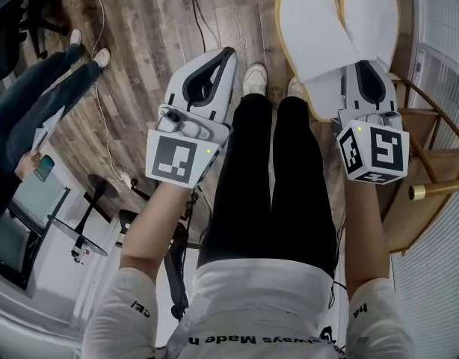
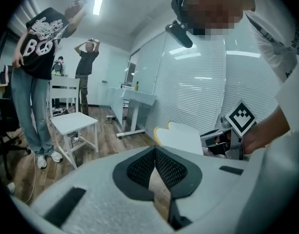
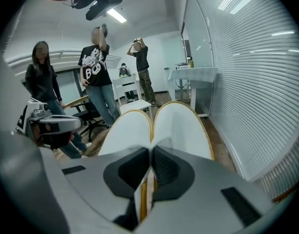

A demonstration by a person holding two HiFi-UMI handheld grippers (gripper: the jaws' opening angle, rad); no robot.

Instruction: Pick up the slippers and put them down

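The pair of white slippers with yellow edging is held clear of the wooden floor, ahead of the person's shoes, toes pointed away. The two are pressed together at the heel ends and fan apart toward the toes. Those heel ends are pinched between the nearly closed jaws of the right gripper, the yellow edges being seen between the pads. The left gripper is carried alongside, well apart from the slippers, its jaw tips brought together with nothing between them. A white chair is seen beyond it.
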